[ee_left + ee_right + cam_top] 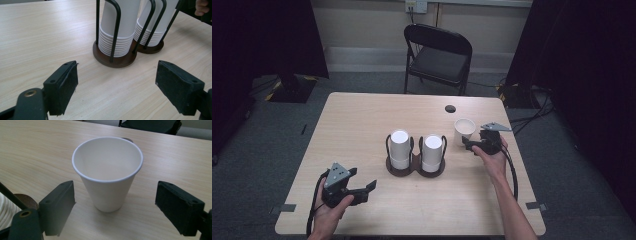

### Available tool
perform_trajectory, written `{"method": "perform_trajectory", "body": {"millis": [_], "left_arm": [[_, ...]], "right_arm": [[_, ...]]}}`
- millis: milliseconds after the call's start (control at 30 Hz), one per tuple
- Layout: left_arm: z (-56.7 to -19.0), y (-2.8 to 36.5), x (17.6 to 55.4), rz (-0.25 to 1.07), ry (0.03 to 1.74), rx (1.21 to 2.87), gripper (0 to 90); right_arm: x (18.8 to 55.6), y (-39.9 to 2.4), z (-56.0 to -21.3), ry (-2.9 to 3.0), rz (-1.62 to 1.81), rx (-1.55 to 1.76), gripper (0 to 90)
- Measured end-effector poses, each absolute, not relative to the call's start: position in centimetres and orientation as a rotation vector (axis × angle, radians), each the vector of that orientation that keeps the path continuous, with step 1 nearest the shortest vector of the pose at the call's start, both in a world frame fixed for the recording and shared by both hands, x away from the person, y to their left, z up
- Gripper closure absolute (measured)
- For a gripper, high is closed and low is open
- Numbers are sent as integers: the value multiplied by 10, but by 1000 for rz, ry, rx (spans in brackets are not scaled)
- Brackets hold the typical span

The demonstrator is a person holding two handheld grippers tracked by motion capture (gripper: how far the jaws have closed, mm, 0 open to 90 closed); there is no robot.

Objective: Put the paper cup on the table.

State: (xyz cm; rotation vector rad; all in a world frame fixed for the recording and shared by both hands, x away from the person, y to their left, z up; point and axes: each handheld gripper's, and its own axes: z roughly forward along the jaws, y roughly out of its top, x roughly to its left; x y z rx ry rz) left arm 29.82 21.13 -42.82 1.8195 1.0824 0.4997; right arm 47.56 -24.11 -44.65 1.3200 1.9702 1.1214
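With both grippers' jaws spread, the right gripper (113,207) should centre on the upright paper cup (108,172) and pinch gently, lest its thin wall crumple.

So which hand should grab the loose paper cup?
Right. The right gripper is open with the paper cup upright just ahead of its jaws. The left gripper faces the cup stacks instead.
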Motion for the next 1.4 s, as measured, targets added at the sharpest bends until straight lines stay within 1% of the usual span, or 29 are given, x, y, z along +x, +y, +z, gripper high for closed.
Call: {"method": "perform_trajectory", "body": {"millis": [367,700,867,1400], "left_arm": [[-428,211,298,491,1077,1831,195],[-429,212,298,494,1086,1842,190],[-429,212,300,491,1100,1837,190],[-431,211,300,491,1108,1843,200]], "right_arm": [[446,-250,-428,1945,1129,1293,159],[411,-244,-409,1991,1143,1197,154],[395,-243,-409,1992,1166,1195,137],[348,-250,-409,1996,1202,1204,138]]}}
